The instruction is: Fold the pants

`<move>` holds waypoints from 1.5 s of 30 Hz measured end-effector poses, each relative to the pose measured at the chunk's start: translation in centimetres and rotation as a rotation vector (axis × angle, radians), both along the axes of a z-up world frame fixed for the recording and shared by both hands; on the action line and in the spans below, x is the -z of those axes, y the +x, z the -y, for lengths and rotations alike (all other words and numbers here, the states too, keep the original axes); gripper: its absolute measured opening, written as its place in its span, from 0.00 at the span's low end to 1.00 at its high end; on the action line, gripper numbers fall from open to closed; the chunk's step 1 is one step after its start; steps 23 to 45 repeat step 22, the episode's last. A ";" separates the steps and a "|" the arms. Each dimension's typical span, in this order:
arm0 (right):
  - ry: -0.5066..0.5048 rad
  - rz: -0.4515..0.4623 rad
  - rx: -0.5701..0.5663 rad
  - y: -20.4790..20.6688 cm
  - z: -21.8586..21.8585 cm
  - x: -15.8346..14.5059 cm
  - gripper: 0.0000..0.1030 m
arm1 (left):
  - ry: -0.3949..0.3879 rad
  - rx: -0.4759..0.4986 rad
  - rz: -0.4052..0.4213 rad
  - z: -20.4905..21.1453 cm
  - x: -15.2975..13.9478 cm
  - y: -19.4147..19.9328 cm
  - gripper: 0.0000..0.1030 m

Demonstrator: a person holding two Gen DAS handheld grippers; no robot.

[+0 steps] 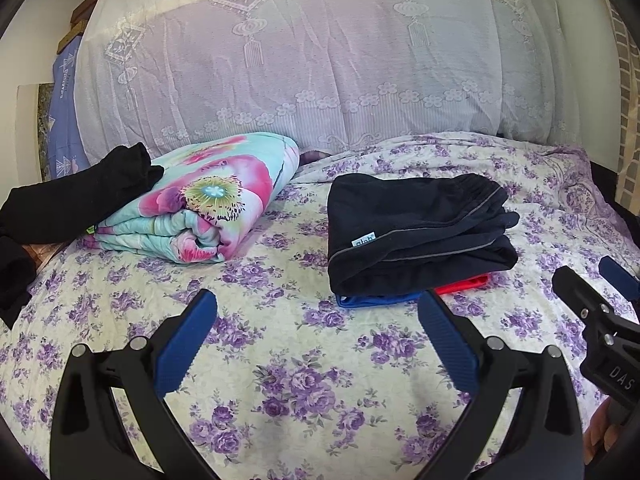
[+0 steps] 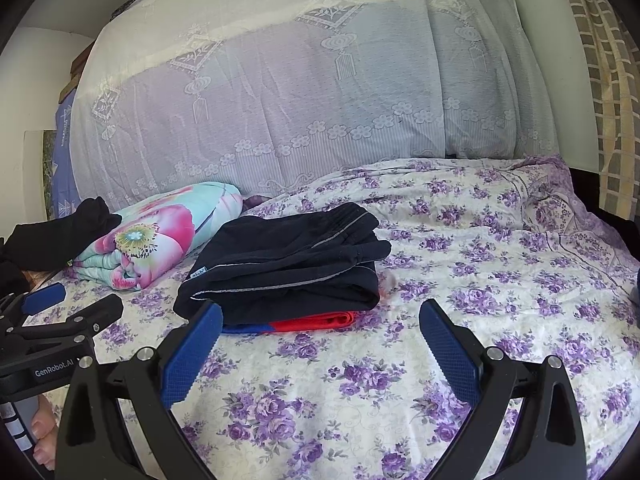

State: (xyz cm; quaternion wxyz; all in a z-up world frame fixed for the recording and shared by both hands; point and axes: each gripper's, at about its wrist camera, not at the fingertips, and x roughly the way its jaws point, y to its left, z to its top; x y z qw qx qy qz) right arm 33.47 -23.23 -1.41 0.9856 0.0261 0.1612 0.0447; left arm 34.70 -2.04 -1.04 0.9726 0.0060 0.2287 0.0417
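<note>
Left wrist view: left gripper is spread wide, nothing between its blue ribbed pads, hovering over the purple-flowered bedsheet. Just ahead of the right-hand pad sits the folded dark navy pants with grey piping, stacked on a folded red-and-blue garment whose edge peeks out underneath. Pad tip is near that edge, not touching. Ahead-left: rolled floral quilt in pink and teal, with a crumpled black garment draped on its far-left side. Beyond everything, a white lace cover over piled bedding.

Right wrist view: right gripper is likewise released and empty above the sheet. Pants stack lies ahead-left, its near corner just past the left-hand pad. Left gripper's black body shows at the far left edge; fingers of the person's hand wrap its handle.
</note>
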 end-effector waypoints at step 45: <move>0.000 -0.001 0.000 0.0 0.0 0.0 0.96 | -0.019 -0.003 -0.020 -0.3 0.1 0.2 0.95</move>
